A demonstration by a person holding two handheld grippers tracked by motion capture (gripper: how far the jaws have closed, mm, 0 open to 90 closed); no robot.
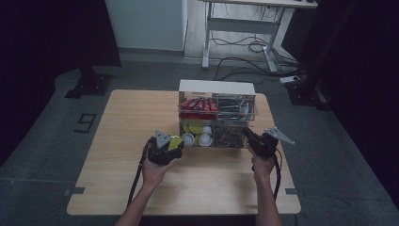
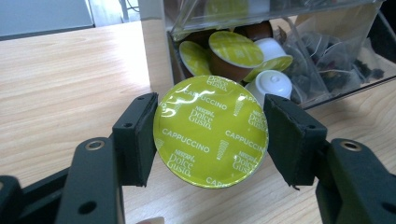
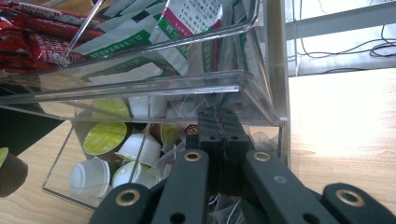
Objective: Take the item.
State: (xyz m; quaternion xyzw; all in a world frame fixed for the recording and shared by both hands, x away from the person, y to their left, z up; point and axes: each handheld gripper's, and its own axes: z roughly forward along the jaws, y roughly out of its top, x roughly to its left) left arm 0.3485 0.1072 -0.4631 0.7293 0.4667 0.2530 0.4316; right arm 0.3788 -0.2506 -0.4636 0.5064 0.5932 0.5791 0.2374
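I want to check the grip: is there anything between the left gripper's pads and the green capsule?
Nothing visible. The left gripper holds the Dolce Gusto Cappuccino capsule directly, one pad at each side of its rim, in front of the clear organizer.

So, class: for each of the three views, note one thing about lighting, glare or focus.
High view: dim, dark surround, the table the brightest area. Left gripper view: sharp and bright, white glare on the foil lid of the capsule in the left hand-held gripper. Right gripper view: reflections streak the clear organiser; overexposed at right.
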